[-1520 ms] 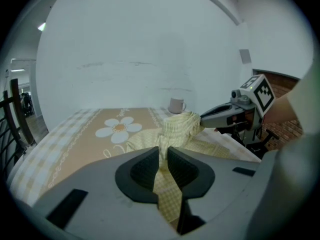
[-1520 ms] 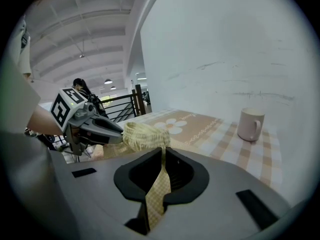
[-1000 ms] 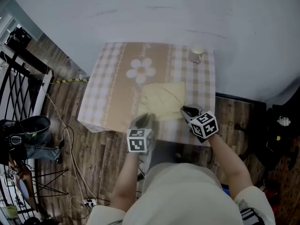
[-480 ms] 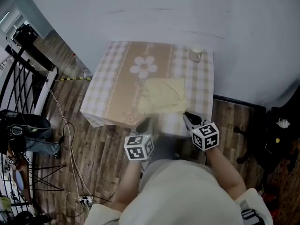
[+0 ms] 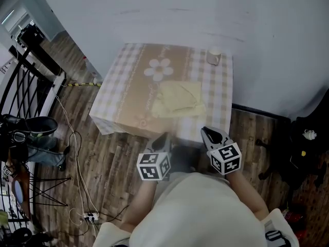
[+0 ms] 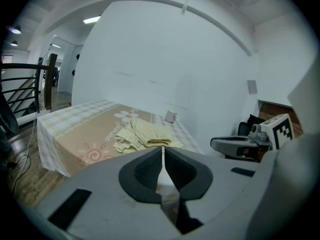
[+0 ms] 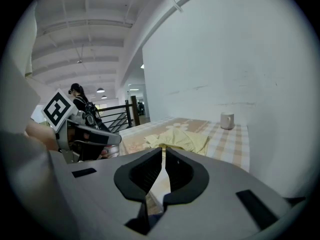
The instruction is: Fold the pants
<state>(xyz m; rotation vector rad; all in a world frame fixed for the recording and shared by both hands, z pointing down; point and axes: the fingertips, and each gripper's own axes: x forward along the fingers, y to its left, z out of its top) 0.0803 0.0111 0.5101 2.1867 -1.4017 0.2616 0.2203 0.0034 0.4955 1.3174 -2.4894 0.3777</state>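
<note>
Two grippers are in our hands, and from the head view we see the left gripper and the right gripper side by side at the near edge of the tabletop. Both are well short of the pants. The pants lie folded into a pale yellow bundle on the checked cloth, toward the right of the flower print. A cup stands at the far right corner, well apart from them. Wooden floor shows to the left of our arms.

From the left gripper view, we find the left gripper with its jaws drawn together, only a thin slit between the dark pads. Nothing is caught in that slit. Past its tips the pants rest on the tabletop, untouched, with the cup behind them near the wall. Our right gripper shows at the right side of this view, in the air.

From the right gripper view, we see the right gripper in the same condition: jaws together, pads nearly meeting, nothing between them. The pants lie ahead of it on the tabletop, apart from the tips, and the cup stands farther back at the right. Our left gripper appears at the left, also clear of the pants.
</note>
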